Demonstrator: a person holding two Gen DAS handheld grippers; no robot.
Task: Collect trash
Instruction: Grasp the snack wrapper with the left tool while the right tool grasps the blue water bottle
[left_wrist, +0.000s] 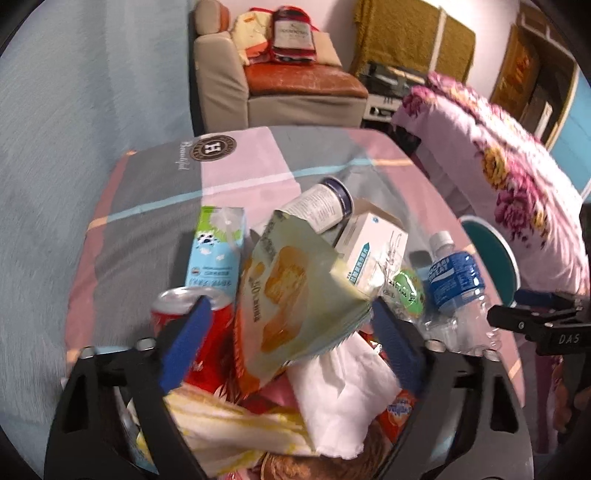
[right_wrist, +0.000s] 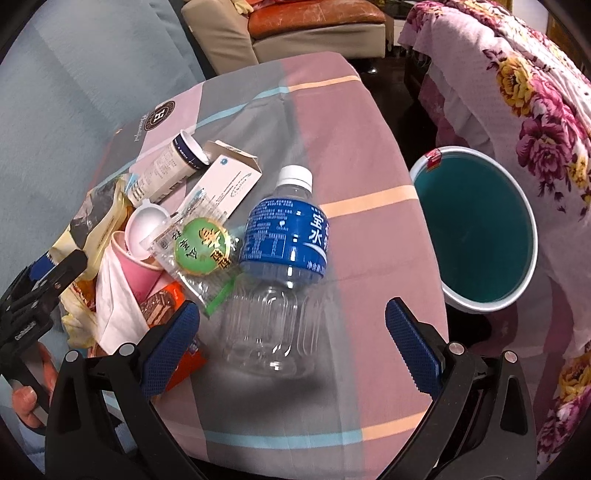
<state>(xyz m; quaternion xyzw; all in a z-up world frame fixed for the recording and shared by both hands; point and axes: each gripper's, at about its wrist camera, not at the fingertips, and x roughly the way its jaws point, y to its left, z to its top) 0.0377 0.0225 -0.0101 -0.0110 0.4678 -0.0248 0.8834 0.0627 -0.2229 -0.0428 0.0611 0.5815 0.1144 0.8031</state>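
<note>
A pile of trash lies on the cloth-covered table. My left gripper is open over the pile, its fingers on either side of a pale green snack bag and a white tissue. A red can sits behind its left finger, a milk carton beyond. My right gripper is open and empty, straddling the base of an empty clear bottle with a blue label, which also shows in the left wrist view. A teal bin stands to the table's right.
A white jar, a white carton box, a green-labelled clear wrapper, a pink paper cup and an orange packet lie left of the bottle. A floral blanket hangs right; a sofa stands behind.
</note>
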